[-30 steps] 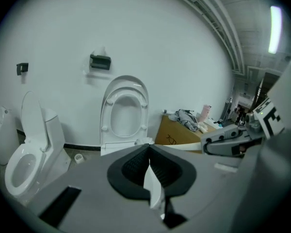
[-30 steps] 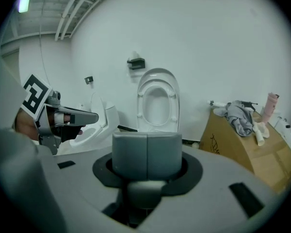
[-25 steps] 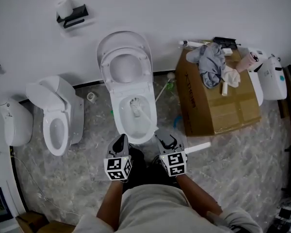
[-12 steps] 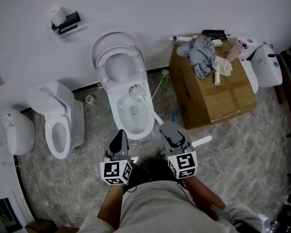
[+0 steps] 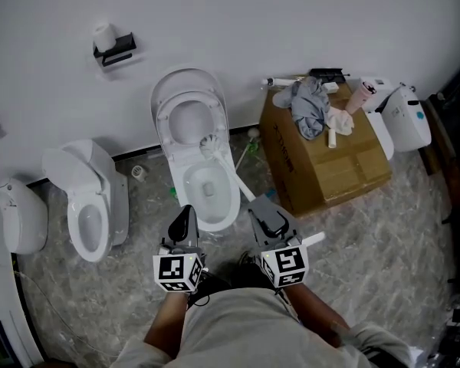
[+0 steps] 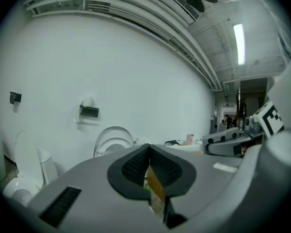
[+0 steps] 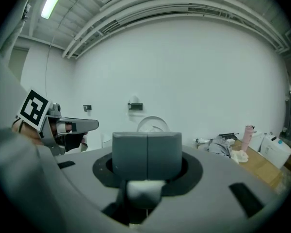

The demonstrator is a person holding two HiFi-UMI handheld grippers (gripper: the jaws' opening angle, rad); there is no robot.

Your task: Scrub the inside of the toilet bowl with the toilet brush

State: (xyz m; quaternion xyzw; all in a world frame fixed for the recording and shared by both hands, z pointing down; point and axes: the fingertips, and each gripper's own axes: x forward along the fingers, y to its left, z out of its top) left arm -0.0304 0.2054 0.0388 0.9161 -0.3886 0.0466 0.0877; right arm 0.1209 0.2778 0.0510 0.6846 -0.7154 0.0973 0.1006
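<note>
The white toilet (image 5: 231,199) stands with its lid and seat up against the wall. The toilet brush's white bristle head (image 5: 208,142) rests at the back rim of the bowl, above the water. Its long white handle (image 5: 241,182) runs down and right into my right gripper (image 5: 262,213), which is shut on it; the handle's end (image 5: 314,240) sticks out to the right. In the right gripper view the white handle (image 7: 144,191) shows under the closed pads. My left gripper (image 5: 184,221) hovers at the bowl's front rim, shut on nothing.
A smaller toilet (image 5: 88,198) and another white fixture (image 5: 19,217) stand to the left. To the right, a cardboard box (image 5: 330,167) holds cloths and a pink cup. A paper-roll holder (image 5: 113,46) hangs on the wall. White jugs (image 5: 402,117) sit beyond the box.
The brush head has risen from deep inside the bowl to its back rim. Both grippers stay close together at the bowl's front; the view has shifted a little.
</note>
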